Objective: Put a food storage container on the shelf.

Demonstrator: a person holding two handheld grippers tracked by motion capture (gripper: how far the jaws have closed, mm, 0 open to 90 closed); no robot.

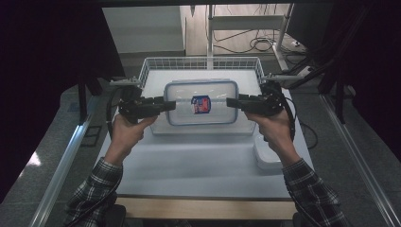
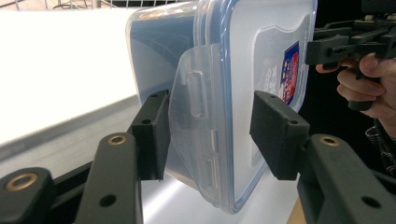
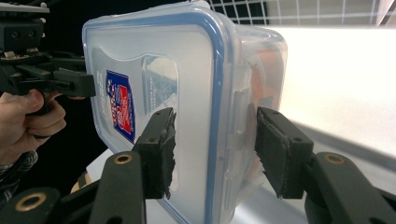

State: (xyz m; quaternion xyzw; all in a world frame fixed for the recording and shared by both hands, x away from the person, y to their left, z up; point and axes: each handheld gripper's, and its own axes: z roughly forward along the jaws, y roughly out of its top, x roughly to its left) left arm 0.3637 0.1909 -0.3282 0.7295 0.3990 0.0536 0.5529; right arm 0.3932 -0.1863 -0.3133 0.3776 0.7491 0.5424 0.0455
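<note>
My left claw (image 1: 166,104) and right claw (image 1: 231,102) half spread, each pinching one end of one clear blue-rimmed plastic lidded container (image 1: 201,102), one white wire basket (image 1: 156,63) beneath.

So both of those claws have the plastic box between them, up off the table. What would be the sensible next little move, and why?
Probably carry it level toward the wire basket behind. The left gripper and right gripper clamp opposite ends of the lidded container, which hangs above the white table, so both hands should move together or it may tilt or slip.
</note>
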